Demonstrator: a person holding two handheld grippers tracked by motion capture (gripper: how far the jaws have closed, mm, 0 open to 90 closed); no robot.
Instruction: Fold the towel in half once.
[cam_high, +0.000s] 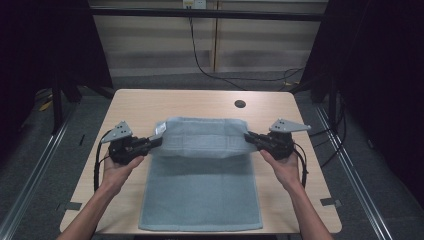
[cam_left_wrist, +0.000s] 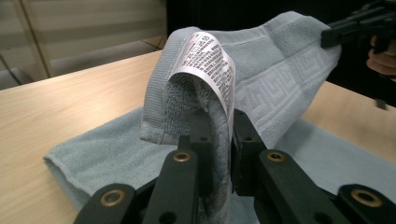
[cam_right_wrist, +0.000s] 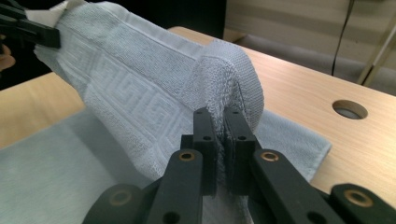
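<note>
Terrycloth like this is soft and limp, so I treat the pale blue towel (cam_high: 200, 190) as something that sags wherever I am not holding it. It lies across the centre of the wooden table (cam_high: 150, 102), its near half flat toward the bottom of the high view, its far edge lifted and draped between my two tools. My left gripper (cam_high: 154, 141), at centre left of that view, is clamped narrow on the far left corner; in the left gripper view the cloth bunches between the jaws with the white care label (cam_left_wrist: 210, 65) curling over the top. My right gripper (cam_high: 251, 138), at centre right, is pinched just as tight on the opposite corner, near the woven border band (cam_right_wrist: 135, 107).

I judge the towel light, not slippery and not at all fragile, though it could creep out of a shallow bite. Corners on the hemmed edge are the right places to take it, since the hem is thicker. Keeping both hands level should stop the middle drooping unevenly.
</note>
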